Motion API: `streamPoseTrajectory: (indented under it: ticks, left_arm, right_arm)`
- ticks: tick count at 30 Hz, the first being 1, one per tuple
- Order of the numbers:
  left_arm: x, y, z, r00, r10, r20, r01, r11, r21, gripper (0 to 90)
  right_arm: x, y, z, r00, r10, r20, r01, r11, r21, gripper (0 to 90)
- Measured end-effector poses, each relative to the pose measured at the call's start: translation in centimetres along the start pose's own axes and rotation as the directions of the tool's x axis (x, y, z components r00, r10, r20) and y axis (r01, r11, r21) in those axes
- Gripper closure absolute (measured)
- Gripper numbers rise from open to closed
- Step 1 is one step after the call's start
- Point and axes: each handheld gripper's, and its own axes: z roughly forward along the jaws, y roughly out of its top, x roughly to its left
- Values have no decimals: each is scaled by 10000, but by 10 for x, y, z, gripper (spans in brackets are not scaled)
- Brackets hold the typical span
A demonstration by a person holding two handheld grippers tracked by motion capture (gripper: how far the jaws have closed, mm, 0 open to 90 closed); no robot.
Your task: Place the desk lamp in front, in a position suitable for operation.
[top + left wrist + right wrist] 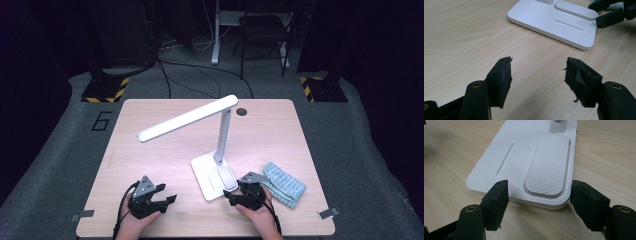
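Work in hand: the right gripper (239,196) is at the near right corner of the white desk lamp's base (207,175); judging by the spread jaws, a grip on that base is either about to be taken or has just been let go; which of the two I cannot tell
Done so far: the lamp stands upright near the middle of the table (150,150), its head (187,119) folded out level over the left half; nothing looks shifted or tipped
Left to do: as a judgement, whatever is meant for the lamp (moving it, or pressing the ribbed pad (549,166)) is not visibly finished; the folded blue cloth (284,183) lies unused to the right of the base
Right gripper state: jaws wide; one tip sits over the base's near edge, the other just off its right edge; the pads press on nothing and hold nothing
Lamp relative to right gripper: the base corner with the ribbed pad lies between the jaws and just ahead
Left gripper (165,196): jaws partly apart, empty, over bare wood; the base (554,23) lies well ahead and to its right
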Motion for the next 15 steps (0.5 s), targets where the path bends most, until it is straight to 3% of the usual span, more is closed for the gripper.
streamPoseTrajectory:
  ticks: [4, 15]
  left_arm:
    - [-1, 0, 1, 10000, 11, -29, -11, 10000, -93, 381]
    - [-2, 0, 1, 10000, 38, 89, -38, 10000, 29, 381]
  right_arm:
    - [4, -1, -2, 9986, -32, -535, 31, 10000, -28, 333]
    - [24, -1, 3, 9909, -659, -1170, 671, 9977, 59, 336]
